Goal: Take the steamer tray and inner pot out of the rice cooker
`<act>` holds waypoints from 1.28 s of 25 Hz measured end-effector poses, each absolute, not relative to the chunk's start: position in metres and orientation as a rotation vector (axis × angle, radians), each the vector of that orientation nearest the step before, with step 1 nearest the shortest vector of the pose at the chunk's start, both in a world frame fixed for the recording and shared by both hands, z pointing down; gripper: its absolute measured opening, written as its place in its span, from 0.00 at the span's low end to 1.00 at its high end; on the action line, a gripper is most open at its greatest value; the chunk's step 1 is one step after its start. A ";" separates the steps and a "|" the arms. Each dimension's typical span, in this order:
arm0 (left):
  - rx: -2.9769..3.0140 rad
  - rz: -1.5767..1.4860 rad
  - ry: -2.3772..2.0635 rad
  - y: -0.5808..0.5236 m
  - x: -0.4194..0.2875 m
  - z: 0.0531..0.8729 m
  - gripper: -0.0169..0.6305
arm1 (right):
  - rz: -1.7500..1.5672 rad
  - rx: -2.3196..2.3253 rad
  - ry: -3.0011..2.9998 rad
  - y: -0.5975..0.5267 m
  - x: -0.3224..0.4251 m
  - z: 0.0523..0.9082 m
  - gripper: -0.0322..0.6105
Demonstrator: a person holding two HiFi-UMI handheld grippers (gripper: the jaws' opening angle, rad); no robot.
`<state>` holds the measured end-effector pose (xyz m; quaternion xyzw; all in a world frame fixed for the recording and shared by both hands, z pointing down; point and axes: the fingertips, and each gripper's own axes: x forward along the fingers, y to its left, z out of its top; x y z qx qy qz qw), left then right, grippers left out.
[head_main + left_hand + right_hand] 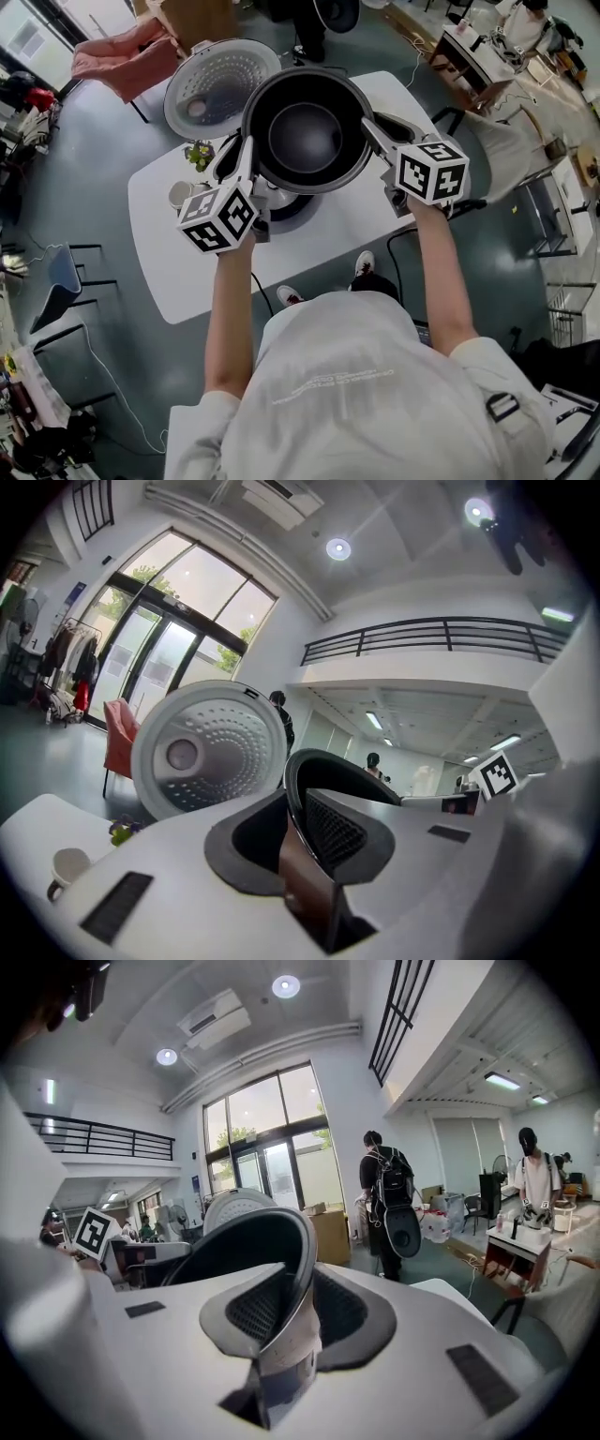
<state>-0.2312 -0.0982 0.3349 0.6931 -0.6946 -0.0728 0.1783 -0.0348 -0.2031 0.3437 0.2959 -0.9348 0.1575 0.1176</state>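
Centre of the head view: left gripper [242,161] and right gripper [377,133] clench opposite rim edges of the dark round metal inner pot [305,131]. It hangs level between them, above the white rice cooker [281,202]. Upper left, the cooker's perforated lid [220,89] stands open. Only the gripper views show the rim pinched between pads.

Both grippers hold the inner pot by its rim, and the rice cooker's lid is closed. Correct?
No: the lid stands open, as the head view shows. The left gripper and the right gripper do hold the inner pot by its rim.
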 end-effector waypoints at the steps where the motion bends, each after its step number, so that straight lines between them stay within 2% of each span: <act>1: 1.979 -0.193 -1.942 -0.106 -0.221 0.336 0.13 | 0.470 0.892 -2.730 -0.208 -0.023 0.344 0.21; 16: 2.115 -0.059 -1.642 -0.203 -0.047 0.377 0.14 | 0.635 1.197 -2.595 -0.258 0.169 0.382 0.21; 32: 2.011 0.098 -1.504 -0.223 0.032 0.476 0.14 | 0.820 1.218 -2.411 -0.270 0.250 0.474 0.20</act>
